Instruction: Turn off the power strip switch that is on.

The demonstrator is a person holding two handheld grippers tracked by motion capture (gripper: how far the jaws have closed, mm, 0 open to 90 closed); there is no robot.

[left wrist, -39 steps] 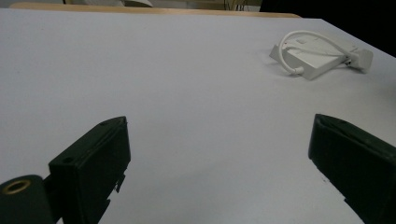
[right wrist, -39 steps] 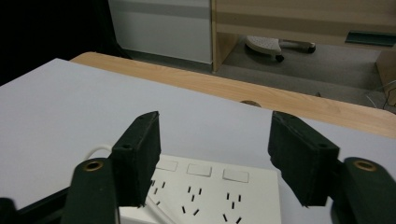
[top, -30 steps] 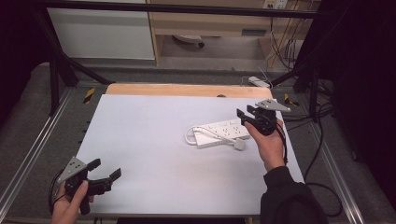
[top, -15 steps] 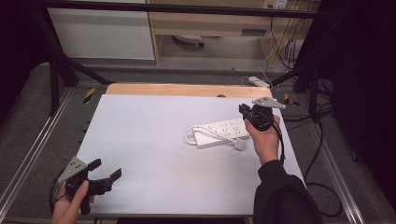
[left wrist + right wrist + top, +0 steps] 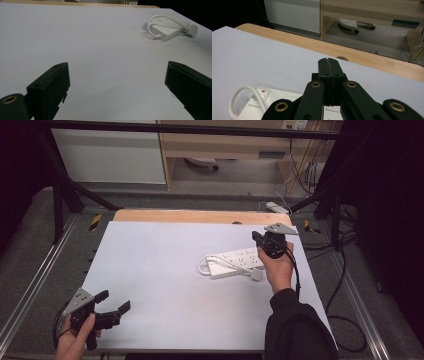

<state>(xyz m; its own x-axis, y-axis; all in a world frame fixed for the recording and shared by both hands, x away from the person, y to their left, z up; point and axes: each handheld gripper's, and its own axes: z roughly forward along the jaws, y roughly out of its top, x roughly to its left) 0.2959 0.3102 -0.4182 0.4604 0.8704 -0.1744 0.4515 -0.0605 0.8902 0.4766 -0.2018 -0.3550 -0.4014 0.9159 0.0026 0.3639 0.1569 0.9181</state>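
The far end of the power strip (image 5: 234, 261) was hidden behind the right hand (image 5: 276, 268) in the high view, and its near edge was cut off at the bottom of the right gripper view. It was white, with a red switch (image 5: 263, 91) and its white cord (image 5: 163, 21) looped over it, lying on the white surface (image 5: 165, 270) toward 2 o'clock. The right tongs (image 5: 261, 240) hung over it, pressed together and empty. The left tongs (image 5: 112, 301), at 7 o'clock, were spread wide.
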